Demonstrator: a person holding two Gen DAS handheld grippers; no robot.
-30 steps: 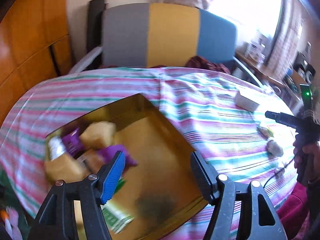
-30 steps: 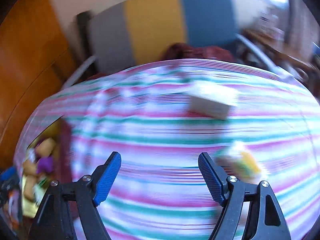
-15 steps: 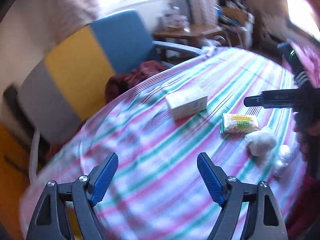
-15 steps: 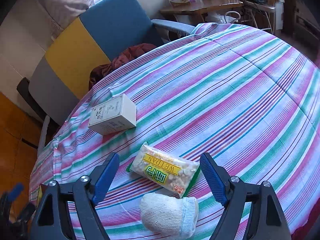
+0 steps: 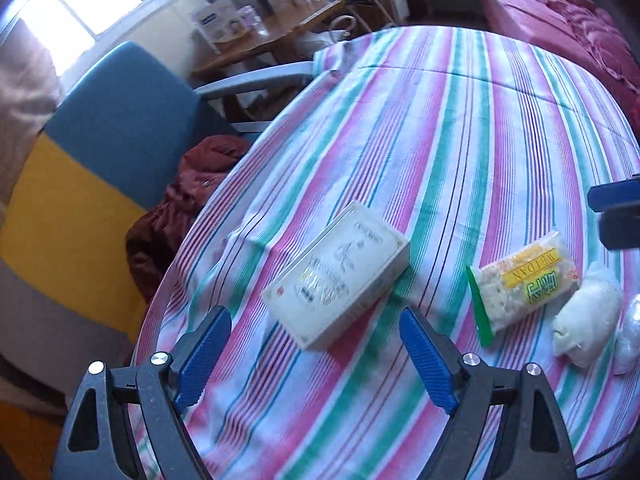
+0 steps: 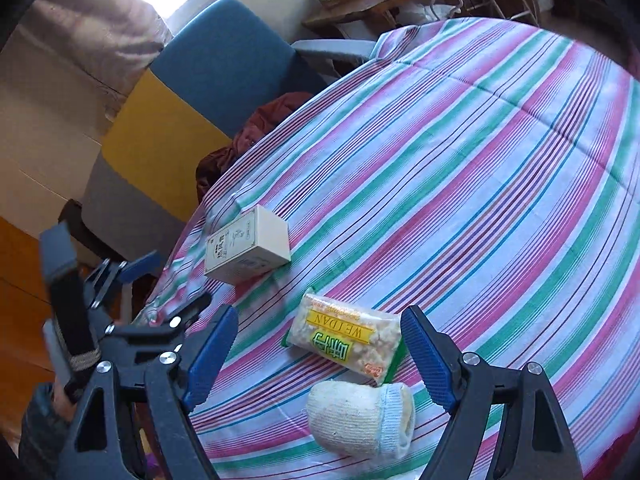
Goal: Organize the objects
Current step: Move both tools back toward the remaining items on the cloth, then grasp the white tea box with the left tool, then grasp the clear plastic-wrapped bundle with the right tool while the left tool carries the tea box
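On the striped tablecloth (image 5: 460,140) lies a white box (image 5: 340,276), just ahead of my left gripper (image 5: 314,316). Its jaws are opening and the pads touch nothing. To the right lie a yellow-labelled snack packet (image 5: 524,280), a rolled white sock (image 5: 588,316) and a shiny wrapped lump (image 5: 630,340). My right gripper (image 6: 319,314) hovers open over the snack packet (image 6: 348,340), with the sock (image 6: 360,416) below it and the white box (image 6: 248,246) to the upper left. The left gripper (image 6: 168,284) shows at the left of the right wrist view.
A chair (image 5: 100,152) with a grey, yellow and blue back stands against the table's far edge, a dark red cloth (image 5: 188,200) on its seat. Behind it is a cluttered wooden desk (image 5: 280,32). A red bedspread (image 5: 560,28) lies beyond the table at the right.
My left gripper has swung right from the gold tray of objects to the white box, rolling and spreading its jaws wider. My right gripper rolled, settled over the snack packet, then held still.
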